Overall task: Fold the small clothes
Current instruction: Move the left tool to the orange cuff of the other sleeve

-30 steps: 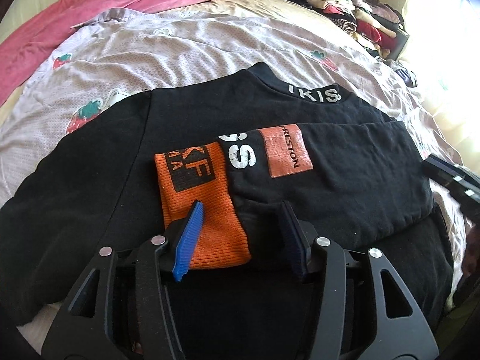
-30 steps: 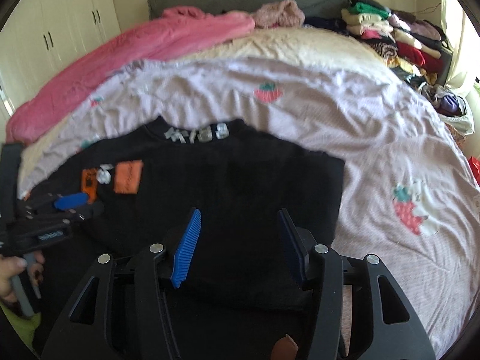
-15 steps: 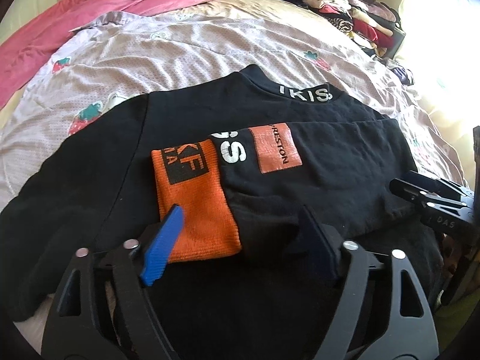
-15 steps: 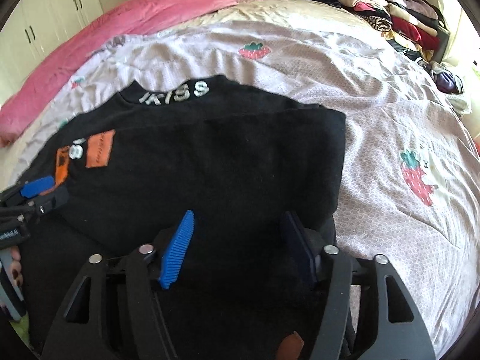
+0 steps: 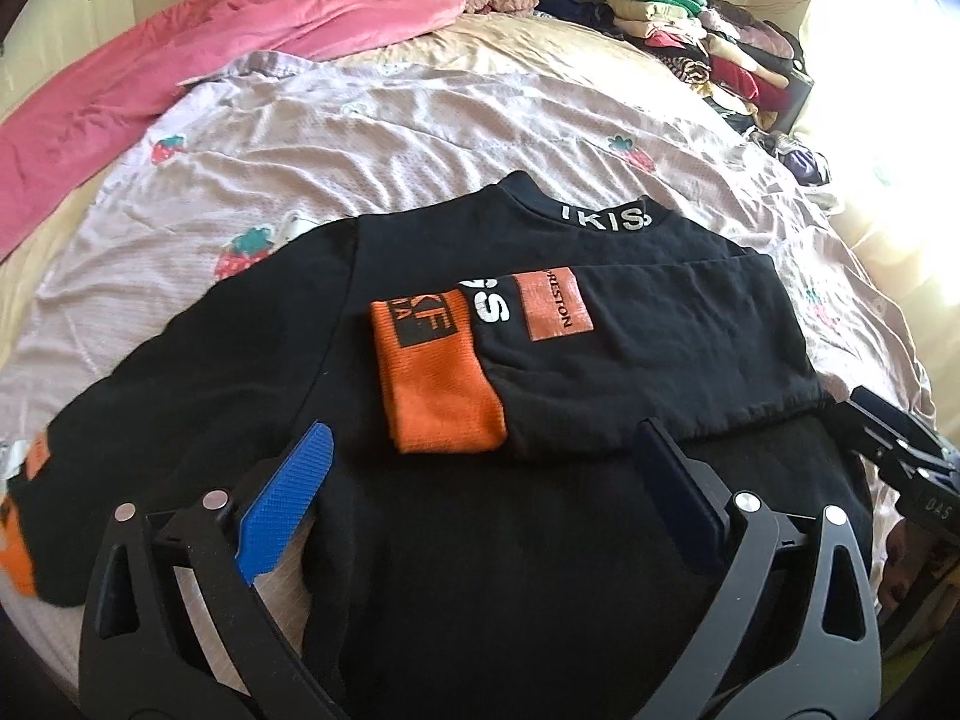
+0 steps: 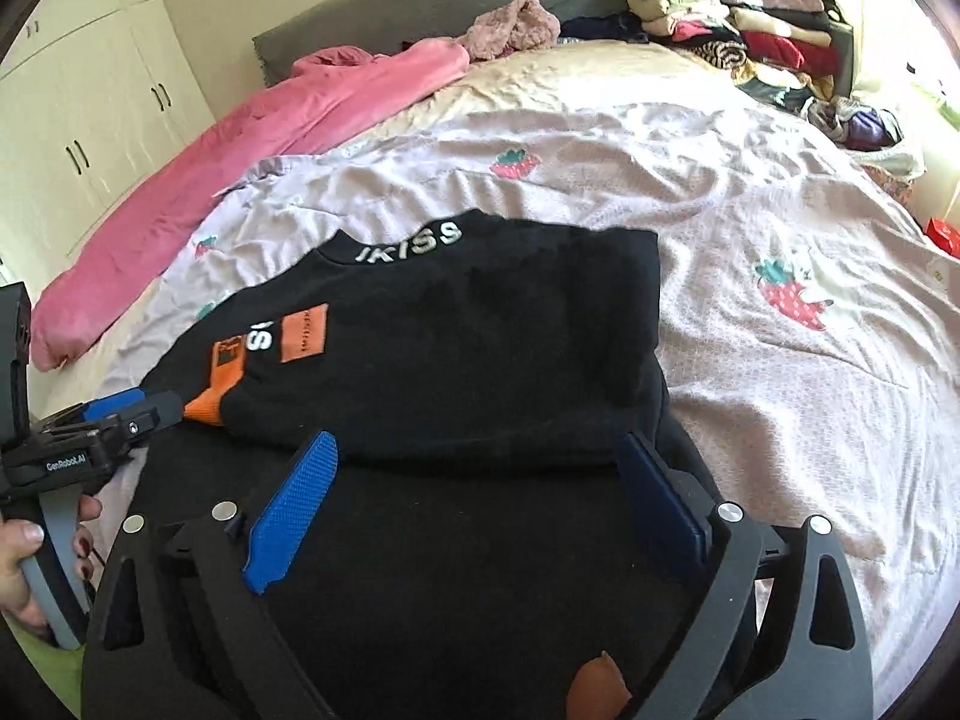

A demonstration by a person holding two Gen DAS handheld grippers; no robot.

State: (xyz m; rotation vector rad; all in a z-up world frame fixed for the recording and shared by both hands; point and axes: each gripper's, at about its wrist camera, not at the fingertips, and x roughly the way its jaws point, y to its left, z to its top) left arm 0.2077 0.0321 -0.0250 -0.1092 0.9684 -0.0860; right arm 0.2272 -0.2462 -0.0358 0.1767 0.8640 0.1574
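Note:
A black sweatshirt (image 5: 492, 540) with white collar lettering lies flat on the bed; it also shows in the right wrist view (image 6: 480, 360). Its right sleeve is folded across the chest, ending in an orange cuff (image 5: 435, 378) next to an orange patch (image 5: 555, 303). The left sleeve stretches out to the left, its orange cuff (image 5: 18, 552) at the frame edge. My left gripper (image 5: 480, 462) is open and empty, just below the folded cuff, above the shirt body. My right gripper (image 6: 474, 468) is open and empty over the shirt's lower right part.
The bed has a lilac strawberry-print sheet (image 6: 750, 192). A pink blanket (image 5: 180, 54) lies along the far left. A stack of folded clothes (image 5: 708, 42) sits at the far right corner. White wardrobe doors (image 6: 90, 102) stand to the left.
My left gripper let go of the folded sleeve cuff, opened wide and drew back. My right gripper also opened wider and pulled back. The sleeve stays folded across the chest.

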